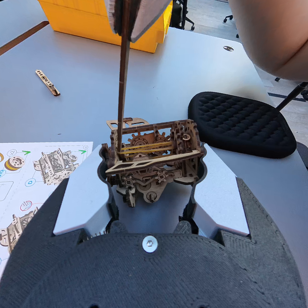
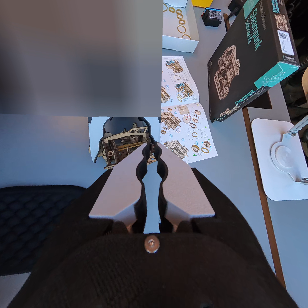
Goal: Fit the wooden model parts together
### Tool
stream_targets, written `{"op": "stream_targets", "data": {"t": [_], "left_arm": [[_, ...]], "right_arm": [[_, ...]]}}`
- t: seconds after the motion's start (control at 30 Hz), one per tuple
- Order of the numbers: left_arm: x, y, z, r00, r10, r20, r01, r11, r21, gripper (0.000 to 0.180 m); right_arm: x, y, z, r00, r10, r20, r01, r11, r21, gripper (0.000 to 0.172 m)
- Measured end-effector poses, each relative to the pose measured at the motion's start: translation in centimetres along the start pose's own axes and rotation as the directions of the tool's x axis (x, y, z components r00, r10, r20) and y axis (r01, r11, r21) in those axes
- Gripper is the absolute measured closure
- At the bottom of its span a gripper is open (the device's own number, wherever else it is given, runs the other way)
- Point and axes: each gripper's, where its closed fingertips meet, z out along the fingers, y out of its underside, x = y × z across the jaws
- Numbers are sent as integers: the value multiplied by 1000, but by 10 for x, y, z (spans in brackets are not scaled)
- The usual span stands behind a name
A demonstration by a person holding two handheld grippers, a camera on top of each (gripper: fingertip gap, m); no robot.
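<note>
The left tool [image 1: 152,160] is spread wide around the wooden model [image 1: 153,160], its fingers pressing the model's ends and steadying it on the surface [image 1: 83,108]. The right tool [image 2: 150,146], above the model, pinches a thin dark wooden stick [image 1: 122,93] whose tip hooks a yellow rubber band [image 1: 146,148] inside the model. The band-fitting step seems in hand; next, the stick likely must draw the band onto its peg without slipping.

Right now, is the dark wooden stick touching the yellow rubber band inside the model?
Touching. The left wrist view shows the stick's lower tip pressed onto the rubber band, which bends around it.

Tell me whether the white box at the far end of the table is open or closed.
Open. The white box has no lid on it, and the right wrist view looks straight onto yellow rubber bands lying loose inside.
</note>
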Motion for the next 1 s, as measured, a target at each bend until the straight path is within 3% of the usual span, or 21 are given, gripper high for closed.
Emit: {"op": "stream_targets", "data": {"t": [0.3,0.57,1.0], "left_arm": [[0,0,0,1000,-13,-9,13,1000,4,72],[-1,-1,-1,1000,-19,-15,19,1000,6,72],[-1,-1,0,999,-30,-18,31,1000,7,72]], "right_arm": [[0,5,-2,1000,6,-15,-5,998,56,169],[3,9,-3,995,84,54,-90,989,115,170],[1,6,-1,999,9,51,-14,995,97,170]]}}
